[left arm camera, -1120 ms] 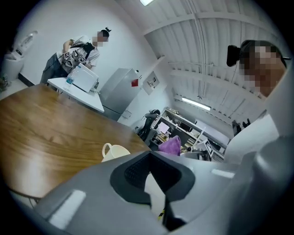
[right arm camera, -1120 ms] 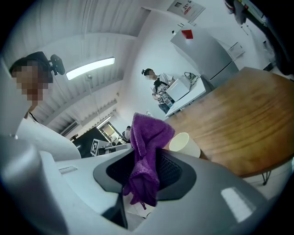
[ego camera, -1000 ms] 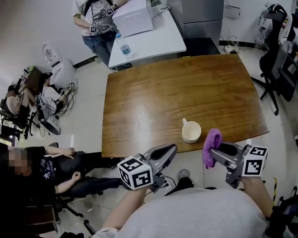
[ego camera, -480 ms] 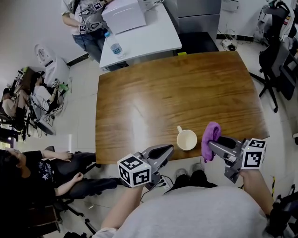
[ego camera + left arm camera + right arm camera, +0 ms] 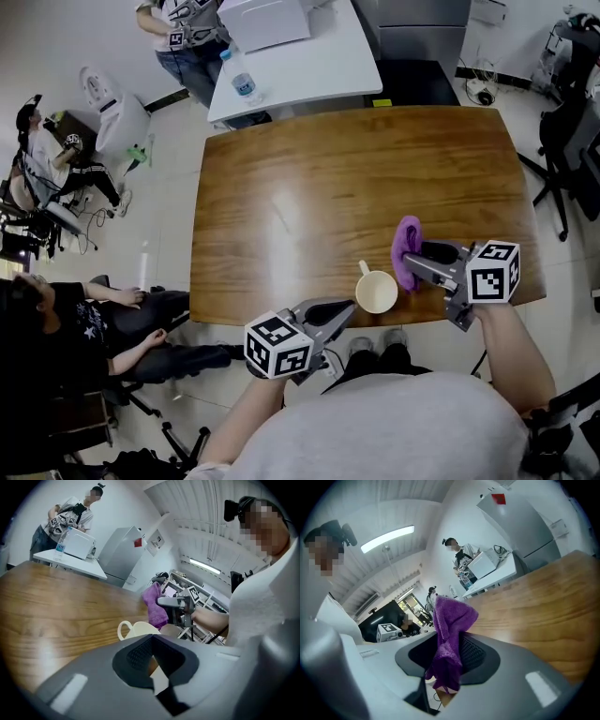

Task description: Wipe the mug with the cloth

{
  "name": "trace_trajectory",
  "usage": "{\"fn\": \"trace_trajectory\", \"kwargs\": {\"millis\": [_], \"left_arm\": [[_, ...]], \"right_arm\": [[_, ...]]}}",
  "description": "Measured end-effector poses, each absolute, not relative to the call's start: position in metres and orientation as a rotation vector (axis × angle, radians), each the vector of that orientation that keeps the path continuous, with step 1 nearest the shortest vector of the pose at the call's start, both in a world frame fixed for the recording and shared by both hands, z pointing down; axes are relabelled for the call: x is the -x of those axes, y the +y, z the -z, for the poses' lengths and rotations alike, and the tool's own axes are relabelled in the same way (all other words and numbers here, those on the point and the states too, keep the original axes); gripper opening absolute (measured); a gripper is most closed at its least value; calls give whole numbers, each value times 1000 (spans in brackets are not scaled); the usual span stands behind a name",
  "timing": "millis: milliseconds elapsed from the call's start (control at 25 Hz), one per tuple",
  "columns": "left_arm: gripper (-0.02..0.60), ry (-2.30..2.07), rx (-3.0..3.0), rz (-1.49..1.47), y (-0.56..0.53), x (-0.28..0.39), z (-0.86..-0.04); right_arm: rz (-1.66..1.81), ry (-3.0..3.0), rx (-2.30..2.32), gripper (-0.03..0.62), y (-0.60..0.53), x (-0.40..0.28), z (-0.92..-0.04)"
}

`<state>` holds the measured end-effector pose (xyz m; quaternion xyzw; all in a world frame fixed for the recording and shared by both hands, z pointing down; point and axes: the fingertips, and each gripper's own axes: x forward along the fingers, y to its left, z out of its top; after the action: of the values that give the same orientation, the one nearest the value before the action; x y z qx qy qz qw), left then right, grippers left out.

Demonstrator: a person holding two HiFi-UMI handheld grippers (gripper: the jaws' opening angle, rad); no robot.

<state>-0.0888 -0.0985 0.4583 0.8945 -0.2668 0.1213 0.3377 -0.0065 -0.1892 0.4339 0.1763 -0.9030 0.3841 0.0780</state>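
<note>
A cream mug stands upright near the front edge of the wooden table, handle to the back left. My right gripper is shut on a purple cloth that hangs just right of the mug, close to its rim. In the right gripper view the cloth is bunched between the jaws. My left gripper is shut and holds nothing, just off the table's front edge, left of and below the mug. The left gripper view has the mug ahead, with the cloth behind it.
A white table behind carries a water bottle and a white box; a person stands beside it. Other people sit on the floor side at left. An office chair is at right.
My right gripper has carried the cloth forward over the table, from off the front edge to beside the mug. The left gripper stays low at the front edge.
</note>
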Motion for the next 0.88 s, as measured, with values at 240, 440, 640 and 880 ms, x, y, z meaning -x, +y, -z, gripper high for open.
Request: {"fn": "trace_trajectory", "kwargs": {"millis": [240,440,640,880], "left_arm": [[2,-681,-2302,-394,-111,104,-498],[2,-709,-2398,-471,-155,113,-507],[40,-504,-2592,-612,-175,91,-515],[92,-413,-2628,-690,-179,74,-536]], "right_arm": [[-1287,-2639,-454,140,-208,19,-466],[-1350,-2637,-405,140,-214,29,-469],[-1390,-2637,-410,140,-216,29,-468],[-1413,-2628,-422,140,-215,27,-479]]}}
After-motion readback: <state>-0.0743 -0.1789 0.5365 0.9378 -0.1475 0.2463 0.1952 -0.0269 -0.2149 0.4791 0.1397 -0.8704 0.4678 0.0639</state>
